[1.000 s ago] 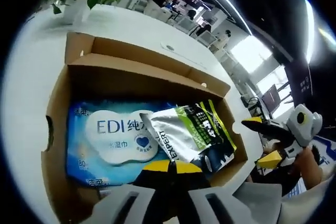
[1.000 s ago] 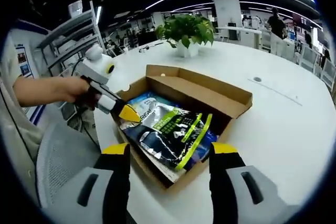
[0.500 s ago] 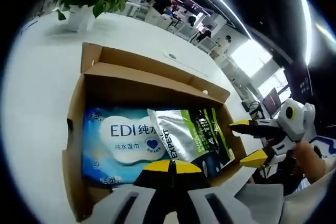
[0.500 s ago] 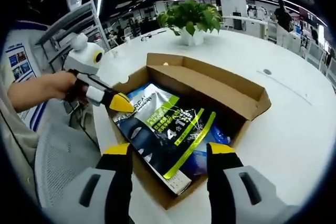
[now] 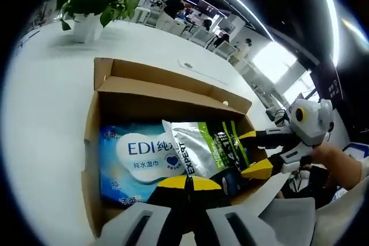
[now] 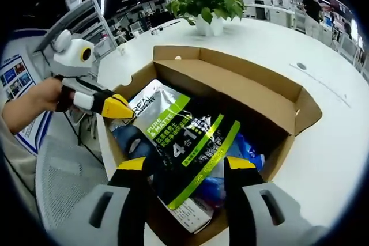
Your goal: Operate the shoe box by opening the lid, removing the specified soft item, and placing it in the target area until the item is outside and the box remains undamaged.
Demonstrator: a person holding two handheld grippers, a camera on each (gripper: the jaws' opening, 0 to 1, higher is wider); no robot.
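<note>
White table (image 6: 340,142) bearing the open shoe box (image 6: 242,93). Inside, a blue wet-wipes pack (image 5: 135,156) lies under a black-green pouch (image 6: 187,142). Right gripper (image 6: 184,168), jaws spread, hovers at the pouch's near edge; left gripper (image 5: 185,184), jaws pressed together.

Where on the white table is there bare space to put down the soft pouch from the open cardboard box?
The white table is bare between the brown cardboard box and the potted green plant, and along the box's long flap side. Inside the box it is crowded: the black-and-green pouch overlaps the blue wet-wipes pack, with the right gripper and left gripper at its rim.
</note>
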